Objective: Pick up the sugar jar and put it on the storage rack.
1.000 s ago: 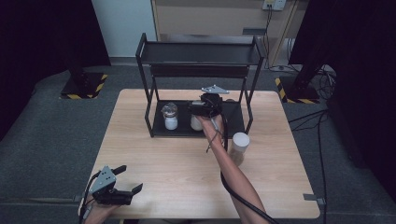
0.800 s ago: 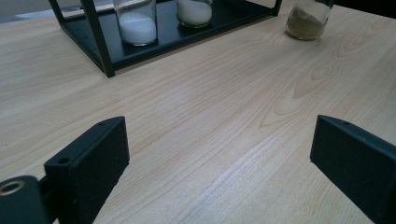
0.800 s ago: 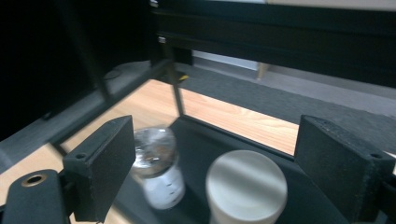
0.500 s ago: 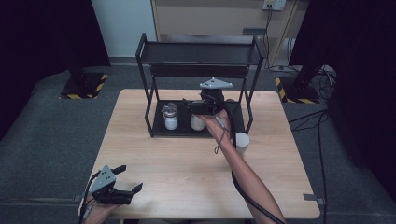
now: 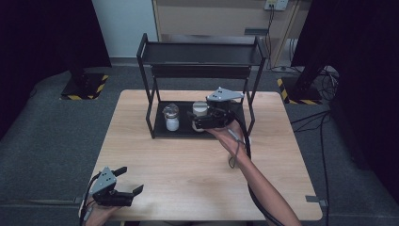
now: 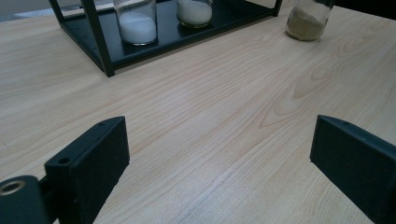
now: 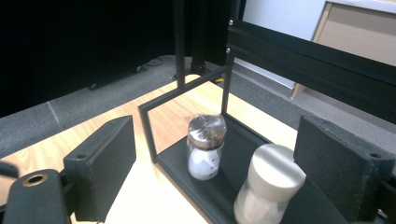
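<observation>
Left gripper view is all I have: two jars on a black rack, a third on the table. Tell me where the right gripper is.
Observer: In the high view the right gripper hangs at the front of the rack, at its lower shelf, right by the white-lidded jar.
Operator: Report its jaws.
Observer: The right gripper view shows them wide open, with the white-lidded jar low between them and neither pad on it.
Operator: Describe the other jar's top.
Observer: The second jar has a dark brownish top over white contents.
</observation>
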`<state>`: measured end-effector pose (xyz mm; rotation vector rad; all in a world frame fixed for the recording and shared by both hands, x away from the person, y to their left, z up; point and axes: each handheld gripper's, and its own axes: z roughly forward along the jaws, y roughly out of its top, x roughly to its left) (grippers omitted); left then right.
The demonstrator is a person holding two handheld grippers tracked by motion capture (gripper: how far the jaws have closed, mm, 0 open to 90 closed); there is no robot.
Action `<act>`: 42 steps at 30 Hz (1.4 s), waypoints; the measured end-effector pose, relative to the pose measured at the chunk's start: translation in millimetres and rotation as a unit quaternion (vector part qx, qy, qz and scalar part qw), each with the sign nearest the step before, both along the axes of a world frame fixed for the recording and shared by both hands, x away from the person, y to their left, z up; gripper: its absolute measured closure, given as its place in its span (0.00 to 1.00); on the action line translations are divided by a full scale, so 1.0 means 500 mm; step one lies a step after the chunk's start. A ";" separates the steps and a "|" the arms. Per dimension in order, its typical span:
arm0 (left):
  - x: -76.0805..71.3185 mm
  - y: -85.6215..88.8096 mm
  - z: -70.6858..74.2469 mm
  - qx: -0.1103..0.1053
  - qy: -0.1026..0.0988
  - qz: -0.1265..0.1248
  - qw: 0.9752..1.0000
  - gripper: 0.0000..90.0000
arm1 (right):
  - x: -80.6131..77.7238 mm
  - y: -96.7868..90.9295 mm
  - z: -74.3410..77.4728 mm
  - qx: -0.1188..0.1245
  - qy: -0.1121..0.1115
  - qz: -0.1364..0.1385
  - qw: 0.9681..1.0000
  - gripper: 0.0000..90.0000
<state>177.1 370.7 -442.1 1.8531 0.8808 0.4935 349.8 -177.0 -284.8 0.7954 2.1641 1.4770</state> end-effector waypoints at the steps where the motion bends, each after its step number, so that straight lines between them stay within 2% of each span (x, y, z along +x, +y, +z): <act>1: 0.000 0.000 0.000 0.001 0.000 0.000 1.000 0.04 | -0.006 -0.007 0.001 0.001 -0.001 0.004 1.000 0.14; 6: 0.000 -0.001 0.001 0.001 0.000 0.001 1.000 0.04 | -0.049 -0.051 0.002 0.002 -0.013 0.013 1.000 0.15; 10: 0.000 -0.001 0.001 0.001 0.000 0.000 1.000 0.04 | -0.069 -0.077 0.002 0.007 -0.013 0.017 1.000 0.14; 12: 0.000 -0.002 0.001 0.002 0.000 0.000 1.000 0.04 | -0.094 -0.100 0.000 0.006 -0.019 0.016 1.000 0.14; 13: 0.000 -0.002 0.001 0.002 0.000 -0.001 1.000 0.04 | -0.094 -0.100 0.000 0.006 -0.019 0.016 1.000 0.14; 20: 0.001 -0.002 0.001 0.002 -0.001 -0.008 1.000 0.04 | -0.148 -0.157 -0.011 0.005 -0.024 0.009 1.000 0.14; 27: 0.002 -0.003 0.001 0.004 -0.001 -0.013 1.000 0.03 | -0.191 -0.212 -0.036 0.012 -0.018 -0.004 1.000 0.14; 34: 0.003 -0.003 0.002 0.005 0.001 -0.012 1.000 0.03 | -0.239 -0.257 -0.075 0.014 -0.019 -0.019 1.000 0.15; 38: 0.002 -0.003 0.002 0.005 0.001 -0.011 1.000 0.03 | -0.254 -0.266 -0.089 0.012 -0.019 -0.022 0.999 0.15; 42: 0.002 -0.002 0.002 0.005 0.001 -0.010 1.000 0.04 | -0.265 -0.281 -0.112 0.016 -0.006 -0.024 1.000 0.15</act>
